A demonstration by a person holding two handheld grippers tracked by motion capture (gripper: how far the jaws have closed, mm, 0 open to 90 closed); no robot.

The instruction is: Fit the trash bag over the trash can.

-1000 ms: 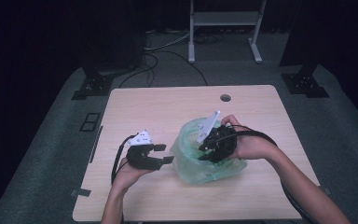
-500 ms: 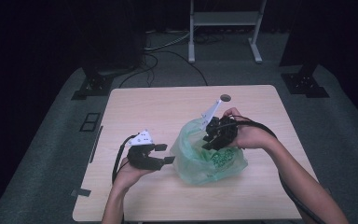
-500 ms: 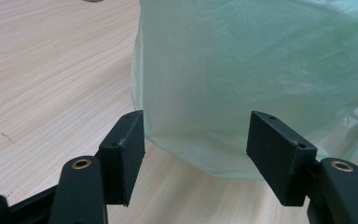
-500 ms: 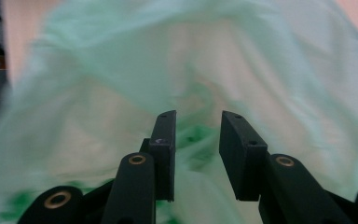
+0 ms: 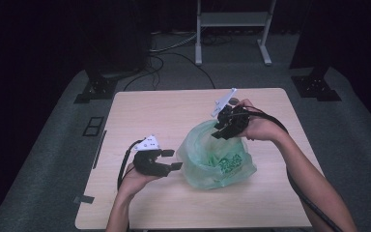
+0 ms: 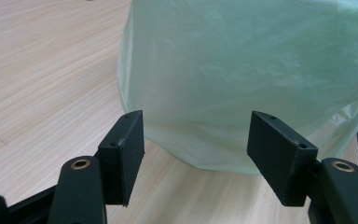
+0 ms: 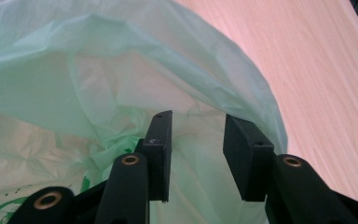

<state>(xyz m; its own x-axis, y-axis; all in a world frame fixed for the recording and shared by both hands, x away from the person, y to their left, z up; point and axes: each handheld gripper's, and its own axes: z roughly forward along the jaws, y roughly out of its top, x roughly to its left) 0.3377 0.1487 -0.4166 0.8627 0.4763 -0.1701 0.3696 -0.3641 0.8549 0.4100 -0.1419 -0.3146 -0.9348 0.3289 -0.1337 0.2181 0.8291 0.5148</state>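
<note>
A translucent green plastic bag point(image 5: 217, 162) with green print sits right of the middle of the wooden table point(image 5: 149, 111), its mouth held up and open. My right gripper point(image 5: 221, 130) is at the far rim of the bag. In the right gripper view my right gripper point(image 7: 198, 122) points into the bag's mouth point(image 7: 98, 79); its jaws have just been opening, and the film lies behind the gap with no pad pressing on it. My left gripper point(image 5: 172, 159) stands open just left of the bag. In the left gripper view the bag's side point(image 6: 251, 60) lies ahead of my left gripper point(image 6: 196, 122), apart from it.
A black strip point(image 5: 99, 149) lies along the table's left edge and a tape piece point(image 5: 83, 199) sits at its near left corner. Behind the table are a white metal stand point(image 5: 232, 29) and two black floor bases point(image 5: 99, 89) point(image 5: 316, 87), with cables on the floor.
My right gripper has moved toward the far side of the table, and the bag's rim has risen and stretched with it. The left gripper has stayed put.
</note>
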